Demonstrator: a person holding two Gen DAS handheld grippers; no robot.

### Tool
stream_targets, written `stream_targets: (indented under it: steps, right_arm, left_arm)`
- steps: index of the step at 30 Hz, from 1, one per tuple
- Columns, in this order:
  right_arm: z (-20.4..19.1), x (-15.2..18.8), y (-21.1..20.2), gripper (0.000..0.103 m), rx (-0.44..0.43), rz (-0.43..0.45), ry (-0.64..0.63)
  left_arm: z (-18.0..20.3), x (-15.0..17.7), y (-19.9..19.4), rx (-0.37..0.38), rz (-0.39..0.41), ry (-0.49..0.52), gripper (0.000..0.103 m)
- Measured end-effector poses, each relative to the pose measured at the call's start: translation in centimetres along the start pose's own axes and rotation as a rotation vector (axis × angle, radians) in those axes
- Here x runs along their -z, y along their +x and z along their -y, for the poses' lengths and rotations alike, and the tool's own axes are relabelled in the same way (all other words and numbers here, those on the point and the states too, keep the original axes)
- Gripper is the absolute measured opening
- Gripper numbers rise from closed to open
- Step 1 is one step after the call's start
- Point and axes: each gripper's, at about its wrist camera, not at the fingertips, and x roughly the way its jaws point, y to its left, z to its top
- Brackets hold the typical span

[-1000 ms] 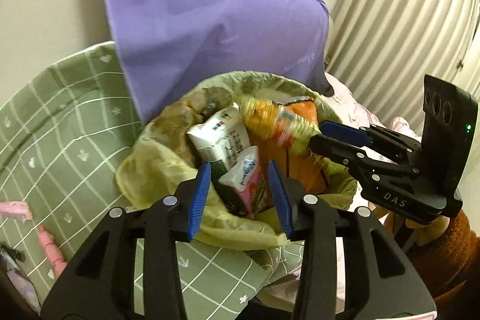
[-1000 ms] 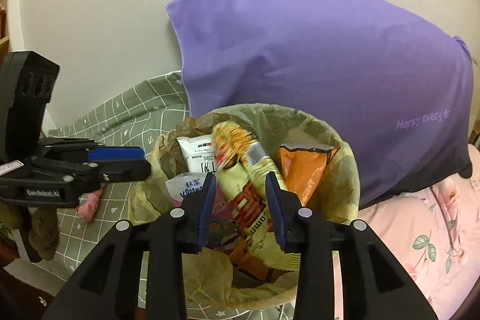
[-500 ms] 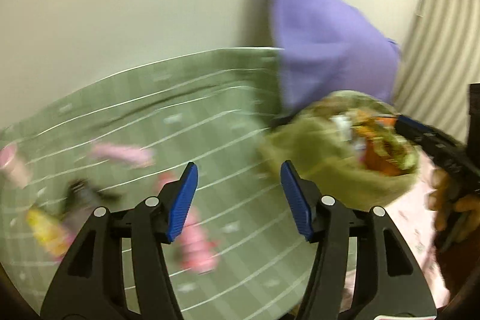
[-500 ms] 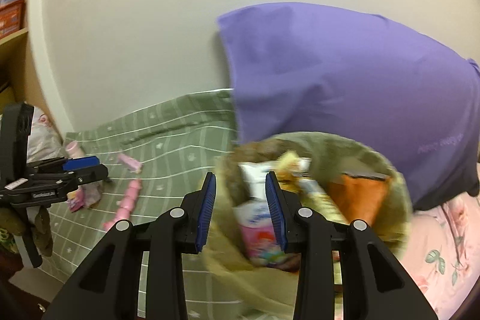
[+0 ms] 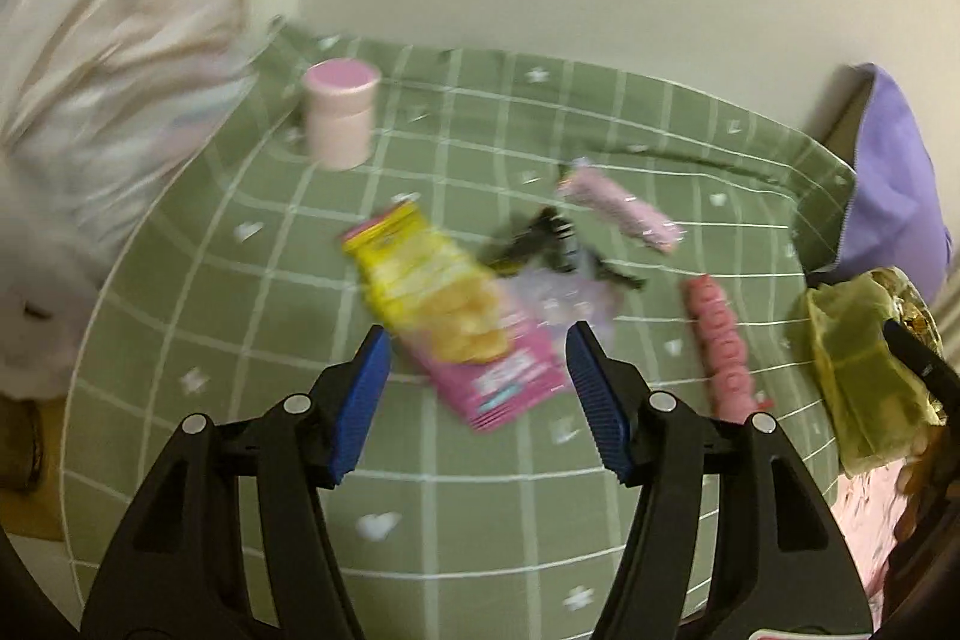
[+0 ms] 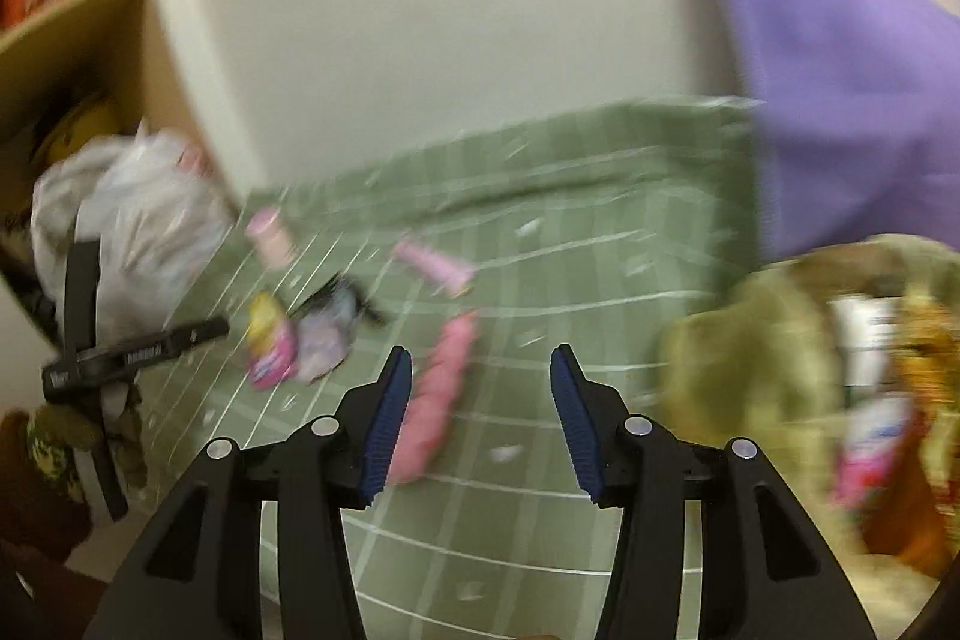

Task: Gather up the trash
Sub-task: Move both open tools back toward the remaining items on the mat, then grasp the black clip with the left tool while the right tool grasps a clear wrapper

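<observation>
This is a bedroom in a home: a bed under a green grid-patterned sheet (image 5: 480, 490) sits against a plain wall, with a purple pillow (image 6: 852, 100) propped at its head and a wooden shelf (image 6: 72, 4) of packets beside it.

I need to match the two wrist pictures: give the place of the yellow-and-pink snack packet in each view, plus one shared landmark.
Left wrist: yellow-and-pink snack packet lies centre, on the green checked sheet, just ahead of the open left gripper.
Right wrist: same packet sits left of centre, small and blurred, beside the other gripper's black fingers.
Shared landmark: the pink cylindrical container near the wall.
</observation>
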Motion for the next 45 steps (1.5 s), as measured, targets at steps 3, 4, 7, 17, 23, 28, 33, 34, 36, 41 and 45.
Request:
stream_targets:
  steps: [3,4,7,17,23,28,33,34,36,41,45]
  right_arm:
    - [-3.1,0.5,3.6,0.045,-0.045,-0.049,-0.047]
    - [-4.1,0.5,5.1,0.045,-0.065,-0.063,-0.055]
    - [-6.1,0.2,8.1,0.045,-0.053,-0.08,-0.097]
    - [-9.2,-2.9,18.5,0.045,-0.152,-0.193,-0.212]
    - [-9.7,-1.6,19.4,0.01,-0.21,-0.279,-0.209]
    - [-7.8,-1.2,15.7,0.004,-0.222,-0.231,-0.13]
    - [-4.3,-1.4,10.5,0.003,-0.171,-0.127,-0.01]
    - [-3.8,-1.4,10.0,0.003,-0.158,-0.114,0.006]
    - [-2.2,-1.2,8.3,0.003,-0.123,-0.085,0.042]
    - [0.6,-0.4,6.2,0.003,-0.047,-0.069,0.089]
    - [1.9,0.3,5.0,0.003,-0.016,-0.053,0.131]
  left_arm:
    - [-1.5,0.6,-0.6,-0.009,-0.006,-0.002,0.058]
    - [-1.8,0.7,-0.9,-0.015,-0.008,0.001,0.058]
    - [-2.8,1.0,-1.2,-0.023,-0.016,-0.007,0.059]
    - [-4.6,1.7,-1.7,-0.047,-0.043,0.015,0.059]
    - [-5.1,1.4,-0.9,-0.034,-0.057,-0.005,0.059]
    - [-4.5,1.0,0.1,-0.019,-0.067,-0.003,0.059]
    - [-3.3,0.4,1.4,0.003,-0.081,0.006,0.059]
    - [-3.1,0.3,1.6,0.004,-0.083,0.006,0.059]
    - [-2.6,0.0,2.2,0.004,-0.087,0.012,0.059]
    - [-1.3,-0.9,3.1,0.006,-0.087,0.046,0.059]
    - [-1.3,-2.0,3.4,0.004,-0.063,0.038,0.059]
